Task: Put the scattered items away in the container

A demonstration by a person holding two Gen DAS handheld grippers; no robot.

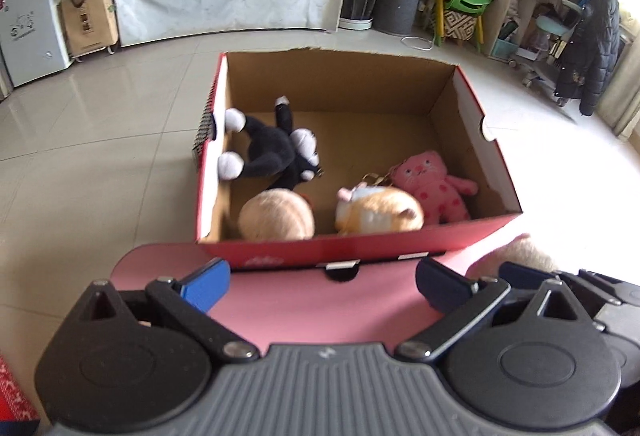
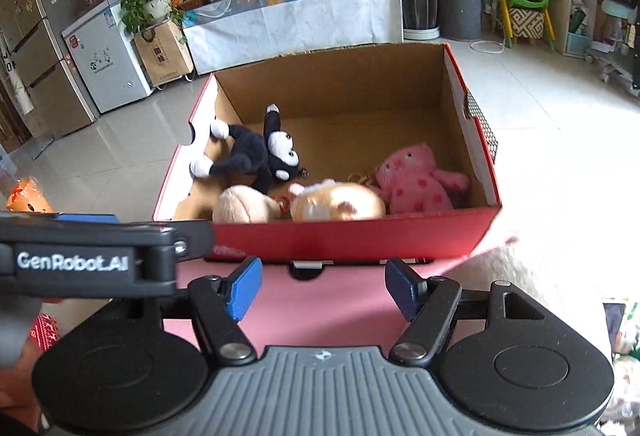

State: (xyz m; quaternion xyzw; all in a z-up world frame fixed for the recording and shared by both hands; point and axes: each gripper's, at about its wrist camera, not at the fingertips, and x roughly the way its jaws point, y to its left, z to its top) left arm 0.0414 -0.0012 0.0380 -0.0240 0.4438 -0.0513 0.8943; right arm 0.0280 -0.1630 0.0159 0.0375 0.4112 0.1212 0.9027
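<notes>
Four plush toys (image 1: 280,155) lie inside the red cardboard box (image 1: 340,248) on the pink mat (image 1: 304,308); our left gripper (image 1: 322,284) and right gripper (image 2: 323,288) hover before it, both spread wide and empty; one pale plush (image 1: 516,250) sits outside, beside the box, so we judge a centred, gentle pinch suits it.

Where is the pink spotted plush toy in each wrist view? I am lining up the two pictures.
Left wrist view: the pink spotted plush toy lies in the box's near right corner, right of centre.
Right wrist view: it lies in the same near right corner, right of centre.
Shared landmark: the black and white plush cat at the box's left side.
</notes>
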